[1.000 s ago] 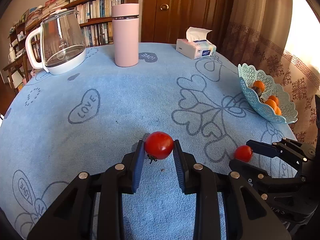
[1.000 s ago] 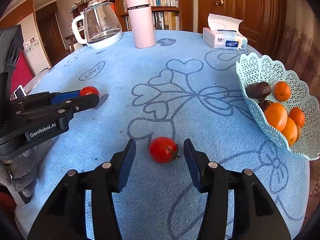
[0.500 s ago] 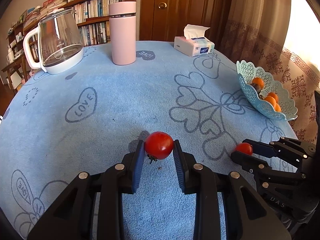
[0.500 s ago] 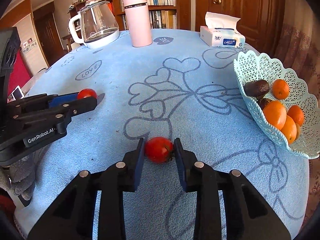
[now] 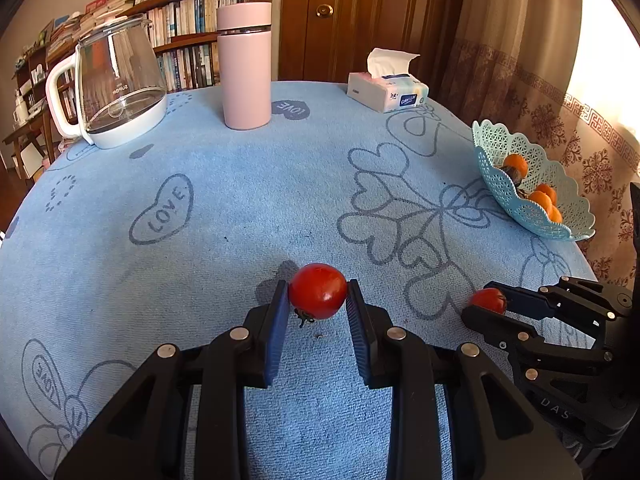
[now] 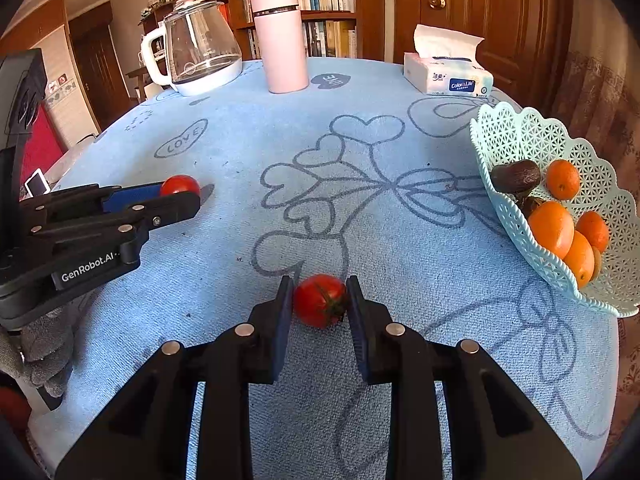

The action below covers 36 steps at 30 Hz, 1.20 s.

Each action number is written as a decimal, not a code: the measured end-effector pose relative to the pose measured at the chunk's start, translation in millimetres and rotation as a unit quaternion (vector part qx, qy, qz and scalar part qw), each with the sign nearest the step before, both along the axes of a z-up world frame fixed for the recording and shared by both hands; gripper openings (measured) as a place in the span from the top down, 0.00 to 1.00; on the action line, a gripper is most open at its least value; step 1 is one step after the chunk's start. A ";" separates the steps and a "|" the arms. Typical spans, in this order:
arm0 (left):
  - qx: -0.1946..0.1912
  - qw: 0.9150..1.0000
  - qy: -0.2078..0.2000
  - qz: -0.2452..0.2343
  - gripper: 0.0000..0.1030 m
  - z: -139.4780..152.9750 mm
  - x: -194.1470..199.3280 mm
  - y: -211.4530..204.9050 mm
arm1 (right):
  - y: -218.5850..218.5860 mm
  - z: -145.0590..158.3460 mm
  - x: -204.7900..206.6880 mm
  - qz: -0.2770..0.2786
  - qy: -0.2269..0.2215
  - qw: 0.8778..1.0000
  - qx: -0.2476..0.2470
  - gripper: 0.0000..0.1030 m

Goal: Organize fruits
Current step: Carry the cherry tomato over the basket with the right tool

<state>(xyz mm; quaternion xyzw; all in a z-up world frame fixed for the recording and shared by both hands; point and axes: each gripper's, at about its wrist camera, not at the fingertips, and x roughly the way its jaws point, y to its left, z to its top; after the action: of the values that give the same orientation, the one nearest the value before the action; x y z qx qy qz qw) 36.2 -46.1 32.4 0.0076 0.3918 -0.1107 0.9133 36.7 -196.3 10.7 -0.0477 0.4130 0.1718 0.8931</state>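
Observation:
My left gripper (image 5: pixel 317 296) is shut on a red tomato (image 5: pixel 317 290) and holds it just above the blue tablecloth. It also shows in the right wrist view (image 6: pixel 180 186) at the left. My right gripper (image 6: pixel 320 300) is shut on a second red tomato (image 6: pixel 320 300) low over the cloth; it also shows in the left wrist view (image 5: pixel 488 301) at the right. A light blue lattice fruit basket (image 6: pixel 516 144) at the table's right edge holds several oranges (image 6: pixel 551 229) and dark fruits (image 6: pixel 516 176).
At the back of the round table stand a glass kettle (image 5: pixel 116 84), a pink tumbler (image 5: pixel 245 66) and a tissue box (image 5: pixel 387 92). A bookshelf and a wooden door are behind. A curtain hangs past the right edge.
My right gripper has closed on the second tomato, which lay between open jaws before. My left gripper still holds its tomato and has lifted slightly.

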 end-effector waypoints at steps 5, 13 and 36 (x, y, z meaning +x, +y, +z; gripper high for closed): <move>0.001 1.000 0.000 -0.001 0.72 0.1 0.0 0.0 | 1.6 -2.3 0.6 0.001 0.005 1.000 -0.007 0.73; 0.000 1.000 0.000 0.000 0.72 0.1 -0.4 -0.4 | -3.6 5.0 -4.2 -0.005 -0.014 1.000 0.006 0.74; 0.000 1.000 -0.001 -0.001 0.72 0.2 -0.6 -0.9 | -118.9 58.1 -4.5 -0.154 -0.085 0.975 0.137 0.74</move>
<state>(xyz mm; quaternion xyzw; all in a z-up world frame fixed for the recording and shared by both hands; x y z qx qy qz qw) 35.6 -47.0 32.6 0.0081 0.3912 -0.1114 0.9135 32.2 -315.2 68.8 0.1253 0.3102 0.0822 0.9388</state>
